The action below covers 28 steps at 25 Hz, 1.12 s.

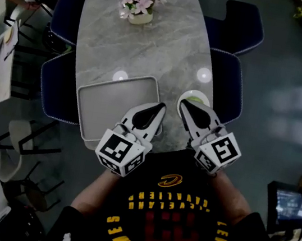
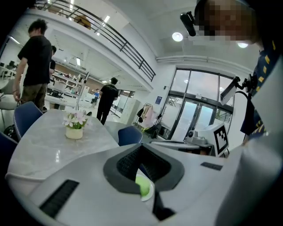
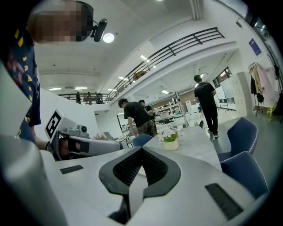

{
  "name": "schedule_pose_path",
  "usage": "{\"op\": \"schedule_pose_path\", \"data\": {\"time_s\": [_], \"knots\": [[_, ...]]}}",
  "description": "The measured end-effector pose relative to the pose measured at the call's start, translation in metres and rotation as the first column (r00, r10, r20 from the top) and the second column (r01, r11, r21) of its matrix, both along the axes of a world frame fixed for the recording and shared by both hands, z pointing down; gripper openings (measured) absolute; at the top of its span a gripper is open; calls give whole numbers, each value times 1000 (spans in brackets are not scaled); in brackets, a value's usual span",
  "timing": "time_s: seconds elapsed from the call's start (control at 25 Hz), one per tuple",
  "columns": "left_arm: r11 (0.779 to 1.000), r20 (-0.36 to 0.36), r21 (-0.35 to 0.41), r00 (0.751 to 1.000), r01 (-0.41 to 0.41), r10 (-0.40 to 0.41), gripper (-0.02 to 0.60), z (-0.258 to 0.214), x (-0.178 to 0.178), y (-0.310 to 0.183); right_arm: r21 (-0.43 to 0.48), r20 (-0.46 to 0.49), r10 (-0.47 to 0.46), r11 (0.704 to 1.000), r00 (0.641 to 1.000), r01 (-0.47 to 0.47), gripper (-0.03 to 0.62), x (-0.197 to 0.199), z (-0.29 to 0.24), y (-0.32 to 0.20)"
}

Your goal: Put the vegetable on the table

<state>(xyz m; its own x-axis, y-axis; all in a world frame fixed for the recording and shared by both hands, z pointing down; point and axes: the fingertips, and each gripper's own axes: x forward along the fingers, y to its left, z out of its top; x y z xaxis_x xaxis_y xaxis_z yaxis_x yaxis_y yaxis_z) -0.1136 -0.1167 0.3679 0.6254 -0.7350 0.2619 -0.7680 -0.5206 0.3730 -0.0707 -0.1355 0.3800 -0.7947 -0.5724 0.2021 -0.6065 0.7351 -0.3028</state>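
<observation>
My left claw and right claw hover pressed together, empty, over the grey marble table's near edge, likely staged for the green vegetable on the round white plate.

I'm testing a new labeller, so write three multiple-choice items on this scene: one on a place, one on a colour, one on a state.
1. Where on the table does the flower pot stand?
A. at the far end
B. at the near edge
C. in the middle

2. What colour is the vegetable on the plate?
A. red
B. green
C. purple

3. How do the jaws of the left gripper and the right gripper stand?
A. both wide apart
B. both together, empty
C. left closed on the vegetable

Key:
1. A: the head view shows the pot at the far end.
2. B: green shows on the white plate.
3. B: each gripper view shows the jaws meeting on nothing.
</observation>
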Motion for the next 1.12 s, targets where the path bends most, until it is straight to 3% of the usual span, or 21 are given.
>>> {"op": "schedule_pose_path", "data": {"time_s": [0.16,0.36,1.12], "knots": [[1000,-3,17,1000,-19,19,0,-7,0,3,28,-19,-3,1000,1000,4,5,-6,-5,8],[999,-13,-13,999,-31,30,0,3,0,4,25,-27,10,1000,1000,-9,5,-5,-2,10],[999,-13,-41,1000,-17,16,0,12,-6,1,20,-17,66,998,998,-65,5,1,2,7]]}}
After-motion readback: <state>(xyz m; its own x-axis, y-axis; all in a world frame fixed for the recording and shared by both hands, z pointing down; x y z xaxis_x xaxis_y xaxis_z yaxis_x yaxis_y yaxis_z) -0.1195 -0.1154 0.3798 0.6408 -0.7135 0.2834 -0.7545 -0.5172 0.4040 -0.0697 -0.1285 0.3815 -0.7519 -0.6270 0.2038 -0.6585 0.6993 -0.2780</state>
